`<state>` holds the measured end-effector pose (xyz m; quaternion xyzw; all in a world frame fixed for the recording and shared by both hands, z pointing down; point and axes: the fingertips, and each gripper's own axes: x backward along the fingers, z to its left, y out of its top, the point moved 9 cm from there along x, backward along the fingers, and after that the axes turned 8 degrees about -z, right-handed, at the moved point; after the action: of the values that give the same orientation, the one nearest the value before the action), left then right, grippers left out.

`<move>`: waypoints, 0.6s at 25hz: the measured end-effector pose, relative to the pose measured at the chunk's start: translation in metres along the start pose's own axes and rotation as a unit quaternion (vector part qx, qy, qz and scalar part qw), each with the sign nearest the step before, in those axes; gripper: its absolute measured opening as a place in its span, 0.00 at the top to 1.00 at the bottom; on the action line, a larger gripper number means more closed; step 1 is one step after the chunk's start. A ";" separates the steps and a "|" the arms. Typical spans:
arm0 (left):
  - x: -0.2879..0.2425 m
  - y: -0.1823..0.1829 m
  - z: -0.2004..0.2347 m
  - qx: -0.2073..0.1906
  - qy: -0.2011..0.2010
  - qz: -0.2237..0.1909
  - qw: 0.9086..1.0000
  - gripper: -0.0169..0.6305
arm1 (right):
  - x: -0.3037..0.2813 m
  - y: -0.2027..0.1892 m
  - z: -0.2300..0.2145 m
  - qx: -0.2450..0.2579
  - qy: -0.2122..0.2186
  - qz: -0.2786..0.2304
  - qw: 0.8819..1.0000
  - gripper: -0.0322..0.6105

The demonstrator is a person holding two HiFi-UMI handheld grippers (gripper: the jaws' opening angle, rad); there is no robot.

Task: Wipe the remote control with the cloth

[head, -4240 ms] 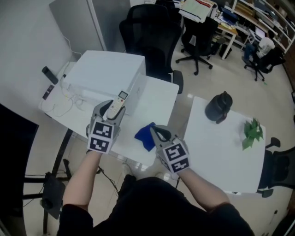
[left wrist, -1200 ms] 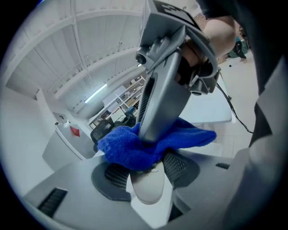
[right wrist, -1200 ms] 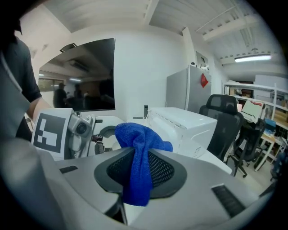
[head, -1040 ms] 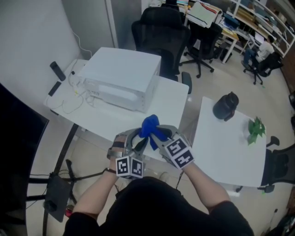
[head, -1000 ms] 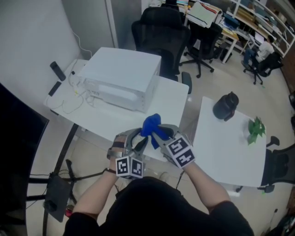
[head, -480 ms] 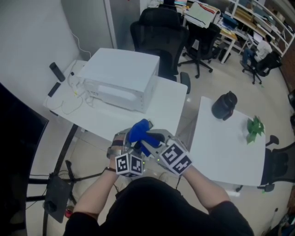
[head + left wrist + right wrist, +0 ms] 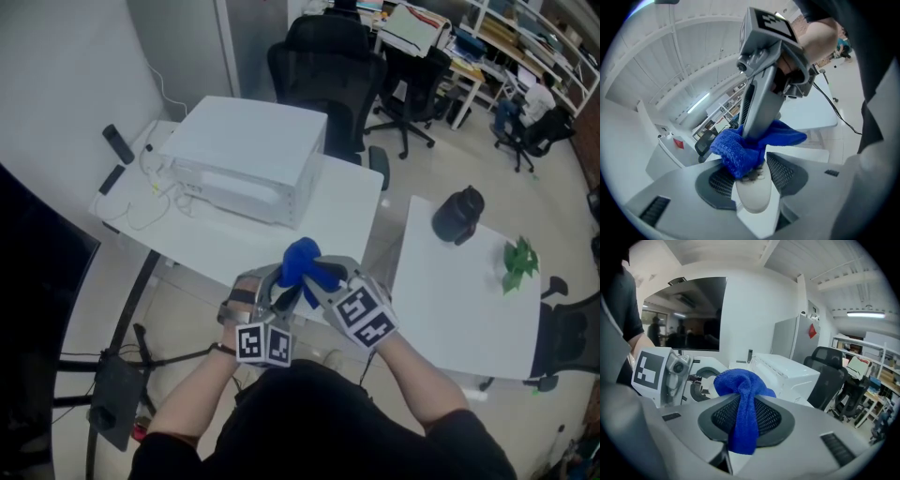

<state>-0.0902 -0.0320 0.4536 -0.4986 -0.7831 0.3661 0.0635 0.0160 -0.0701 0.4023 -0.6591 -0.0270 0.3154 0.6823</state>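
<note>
Both forearms [image 7: 202, 384] are tucked in close to the body and angle toward each other, so the two claws meet just above the near edge of the white bench [image 7: 234, 239]. The left claw [image 7: 278, 298] tilts upward, with ceiling filling its own view, and its jaws are clamped on the remote control [image 7: 752, 199], whose pale rounded end pokes out toward the camera between the pads. The right claw [image 7: 317, 277] comes in from the right and crosses over the left. From the left gripper view its grey body [image 7: 761, 93] drops straight onto the remote.

The right claw is nipped narrow on the blue cloth [image 7: 740, 380]. One bunch puffs up past the jaw tips and a tail hangs down between the pads. That bunch sits pressed on the button face of the remote, covering its far part. From the head view the cloth [image 7: 302, 259] shows as a blue knot where the two claws touch, well short of the white box [image 7: 248, 155] farther back on the bench.
</note>
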 end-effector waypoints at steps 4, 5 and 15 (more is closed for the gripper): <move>0.003 0.001 -0.001 -0.004 0.000 -0.003 1.000 0.66 | 0.006 -0.003 -0.021 -0.011 -0.030 -0.002 0.999 0.81; 0.003 0.001 -0.001 -0.002 0.000 -0.004 1.000 0.66 | 0.007 -0.002 -0.024 -0.013 -0.034 -0.005 0.999 0.81; 0.001 -0.063 0.053 0.686 0.007 -0.176 0.706 0.66 | 0.039 0.001 -0.047 -0.189 -0.013 -0.223 0.956 0.81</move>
<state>-0.1619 -0.0734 0.4554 -0.1729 -0.3889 0.7812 0.4567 0.0681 -0.0930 0.3801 -0.7491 -0.2414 0.1526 0.5977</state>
